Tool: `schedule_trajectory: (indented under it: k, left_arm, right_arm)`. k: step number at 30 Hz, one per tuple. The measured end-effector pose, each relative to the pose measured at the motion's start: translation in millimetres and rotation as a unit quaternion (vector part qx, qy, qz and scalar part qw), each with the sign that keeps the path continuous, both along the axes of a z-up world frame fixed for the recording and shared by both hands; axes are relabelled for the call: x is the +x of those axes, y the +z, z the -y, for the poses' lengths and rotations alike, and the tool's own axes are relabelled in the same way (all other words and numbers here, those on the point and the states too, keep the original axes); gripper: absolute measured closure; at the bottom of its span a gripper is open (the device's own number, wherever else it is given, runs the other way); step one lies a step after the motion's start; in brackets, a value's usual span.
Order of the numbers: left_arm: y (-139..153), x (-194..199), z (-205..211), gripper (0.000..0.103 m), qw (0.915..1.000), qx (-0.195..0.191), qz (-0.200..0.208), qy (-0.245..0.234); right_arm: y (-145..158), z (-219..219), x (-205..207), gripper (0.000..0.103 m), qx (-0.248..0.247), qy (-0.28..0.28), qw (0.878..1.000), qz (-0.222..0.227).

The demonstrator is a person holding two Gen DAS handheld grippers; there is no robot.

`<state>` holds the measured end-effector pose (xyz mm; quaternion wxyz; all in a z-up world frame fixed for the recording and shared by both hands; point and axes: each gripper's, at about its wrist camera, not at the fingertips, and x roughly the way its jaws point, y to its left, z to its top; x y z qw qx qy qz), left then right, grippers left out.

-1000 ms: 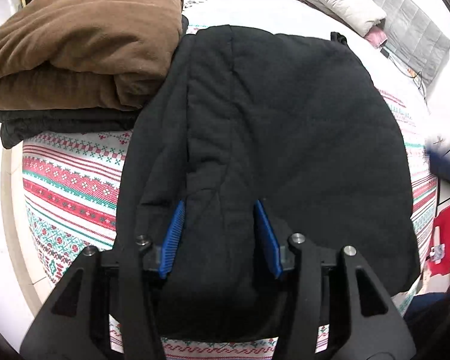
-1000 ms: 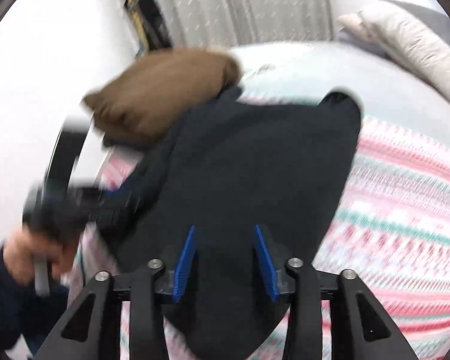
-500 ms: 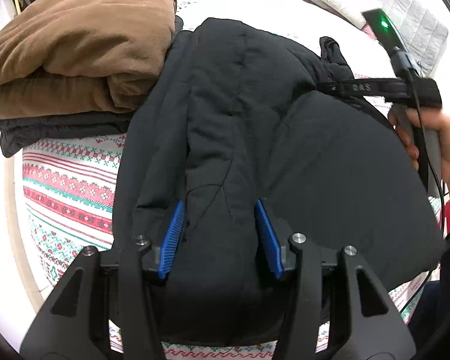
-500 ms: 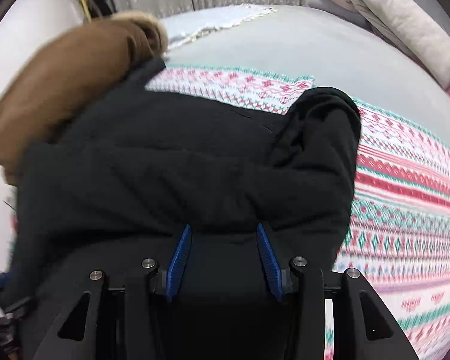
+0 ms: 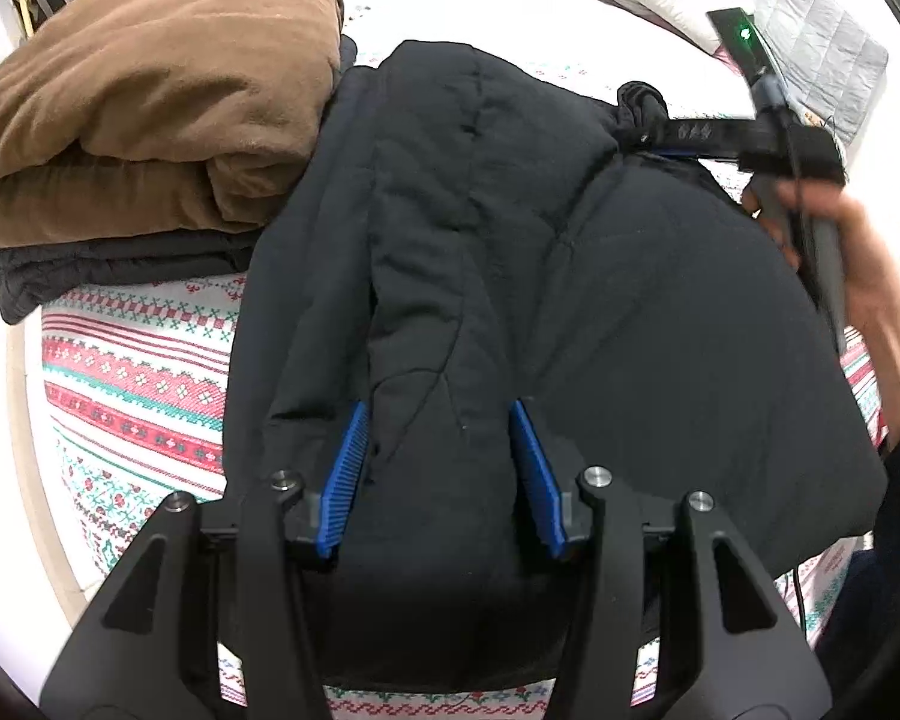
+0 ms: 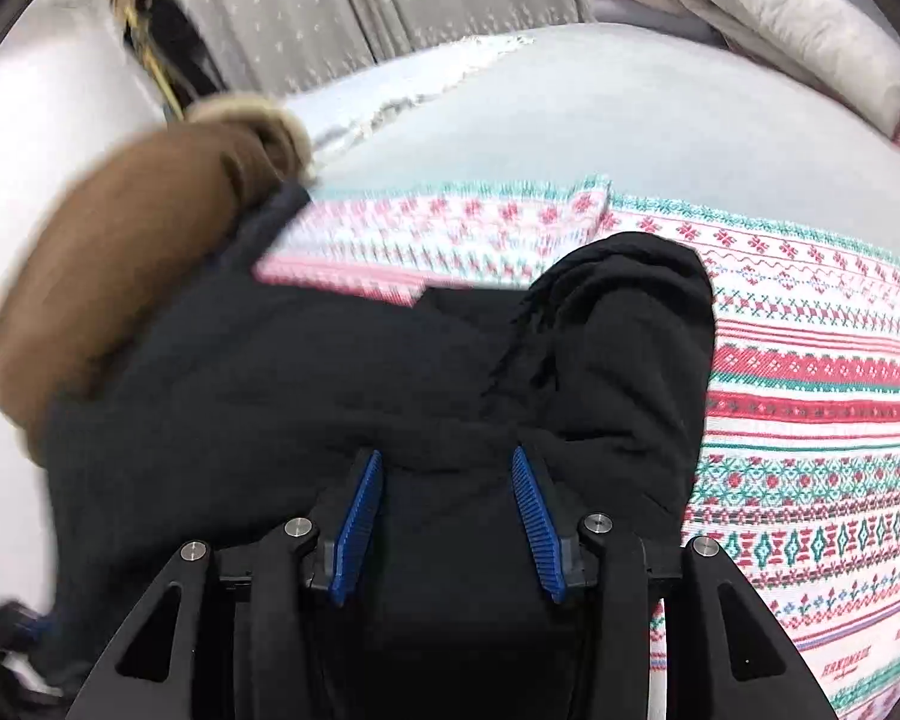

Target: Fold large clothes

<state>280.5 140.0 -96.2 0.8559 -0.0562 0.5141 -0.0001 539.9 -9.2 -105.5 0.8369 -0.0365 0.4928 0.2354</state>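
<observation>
Black coat (image 5: 510, 276), centre frame: left gripper (image 5: 444, 468) and right gripper (image 6: 450, 516) apparently both clamp bunched fabric, pinning it for folding.

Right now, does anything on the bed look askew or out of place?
Yes, mildly. The black jacket lies slanted across the patterned blanket, its upper edge riding against the folded brown coat. Nothing looks spilled or damaged.

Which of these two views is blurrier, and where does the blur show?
The right wrist view is blurrier: the brown folded coat and the black jacket smear at their left edges. The left wrist view is mostly sharp; only the person's hand at the right edge is soft. Both bend straight lines, fisheye style.
</observation>
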Motion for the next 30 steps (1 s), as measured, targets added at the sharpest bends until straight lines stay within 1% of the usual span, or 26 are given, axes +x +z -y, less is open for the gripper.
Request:
schedule_trajectory:
  k: [1, 2, 4, 7, 8, 9, 10, 11, 14, 15, 16, 18, 20, 22, 24, 25, 26, 28, 30]
  left_arm:
    - [0, 1, -2, 0.051, 1.0000, -0.006, -0.003, 0.001]
    - [0, 3, -4, 0.051, 0.9999, -0.011, -0.004, 0.002]
    - [2, 4, -8, 0.050, 0.9997, -0.022, -0.005, 0.001]
    - [7, 5, -23, 0.048, 0.9978, -0.065, 0.000, 0.009]
    - [10, 4, -29, 0.048, 0.9967, -0.080, 0.003, 0.015]
    - [11, 3, -34, 0.047, 0.9955, -0.092, 0.005, 0.021]
    - [14, 2, -41, 0.044, 0.9940, -0.105, 0.009, 0.029]
    - [15, 2, -47, 0.043, 0.9930, -0.112, 0.013, 0.033]
    - [18, 0, -62, 0.040, 0.9900, -0.132, 0.019, 0.047]
    - [19, 0, -67, 0.032, 0.9895, -0.132, 0.020, 0.055]
    - [19, -1, -71, 0.024, 0.9900, -0.125, 0.018, 0.063]
    - [18, -2, -84, 0.023, 0.9905, -0.118, 0.019, 0.068]
    - [18, -2, -93, 0.023, 0.9890, -0.130, 0.018, 0.069]
    - [11, -2, -93, 0.022, 0.9876, -0.144, 0.007, 0.062]
    - [6, -2, -92, 0.019, 0.9871, -0.152, -0.006, 0.051]
    - [2, -2, -91, 0.016, 0.9858, -0.160, -0.010, 0.048]
    - [-1, -2, -91, 0.014, 0.9836, -0.173, -0.016, 0.048]
    - [-9, -5, -95, 0.008, 0.9788, -0.195, -0.029, 0.055]
    - [-16, -12, -102, 0.007, 0.9715, -0.225, -0.036, 0.065]
  right_arm:
    - [2, -7, -4, 0.058, -0.025, 0.002, 1.000, 0.015]
    - [4, -10, -6, 0.058, -0.034, -0.001, 0.999, 0.020]
    - [7, -3, -8, 0.057, -0.017, -0.014, 1.000, 0.019]
    - [17, 20, -13, 0.053, 0.022, -0.037, 0.999, 0.003]
    - [23, 28, -18, 0.047, 0.033, -0.050, 0.998, -0.004]
    - [31, 30, -24, 0.038, 0.046, -0.062, 0.997, -0.010]
    - [35, 36, -32, 0.033, 0.065, -0.076, 0.995, -0.016]
    - [40, 47, -41, 0.025, 0.091, -0.093, 0.991, -0.028]
    - [44, 57, -58, 0.024, 0.128, -0.105, 0.984, -0.073]
    - [43, 61, -63, 0.024, 0.131, -0.110, 0.982, -0.083]
    - [41, 67, -70, 0.024, 0.134, -0.123, 0.979, -0.090]
    - [34, 76, -84, 0.023, 0.149, -0.141, 0.972, -0.112]
    - [23, 88, -101, 0.023, 0.185, -0.151, 0.959, -0.154]
    - [18, 95, -116, 0.023, 0.211, -0.146, 0.950, -0.179]
    - [15, 95, -130, 0.021, 0.222, -0.134, 0.947, -0.189]
    - [12, 94, -140, 0.020, 0.230, -0.122, 0.945, -0.198]
    - [9, 91, -143, 0.019, 0.240, -0.112, 0.942, -0.204]
    - [8, 93, -153, 0.017, 0.246, -0.105, 0.942, -0.204]
    - [3, 94, -158, 0.014, 0.251, -0.104, 0.940, -0.204]
